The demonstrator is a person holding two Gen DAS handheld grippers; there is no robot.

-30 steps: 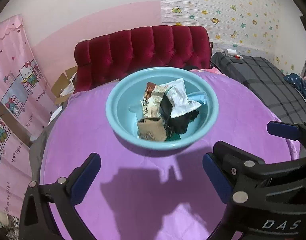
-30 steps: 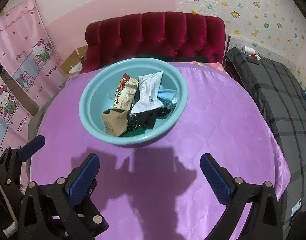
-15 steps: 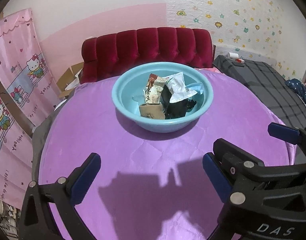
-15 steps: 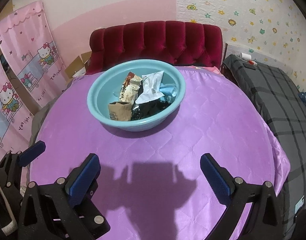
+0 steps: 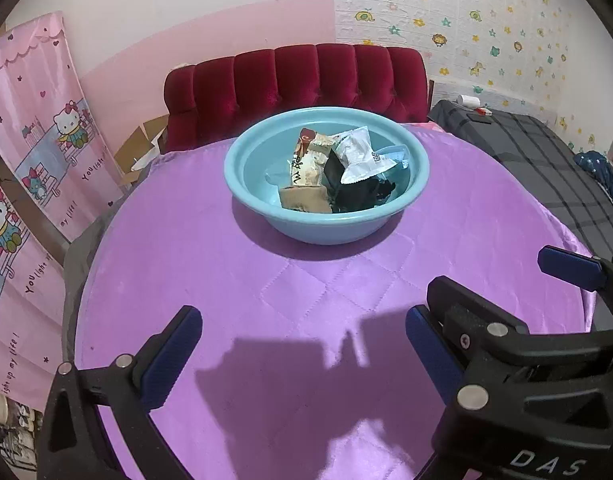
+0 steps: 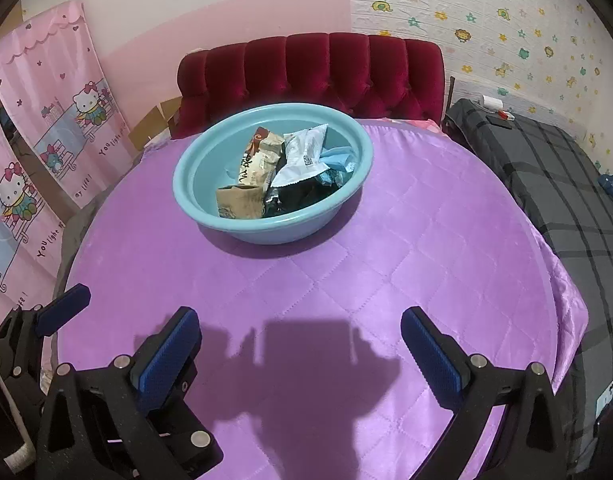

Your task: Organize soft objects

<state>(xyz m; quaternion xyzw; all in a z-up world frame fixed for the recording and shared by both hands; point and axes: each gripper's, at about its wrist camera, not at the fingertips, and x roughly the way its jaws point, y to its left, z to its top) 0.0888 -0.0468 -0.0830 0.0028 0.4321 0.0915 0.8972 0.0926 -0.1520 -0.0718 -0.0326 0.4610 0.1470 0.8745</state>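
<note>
both grippers have pulled back toward the near edge over the last second, left gripper [image 5: 302, 344] and right gripper [image 6: 300, 340] spread wide, empty. snack packets [image 6: 284, 172] all sit in the blue basin [image 5: 242, 160] far off, so sorting looks done. "das" on right gripper's body, "you light up my life" on pink curtain [image 5: 38, 160].
</note>
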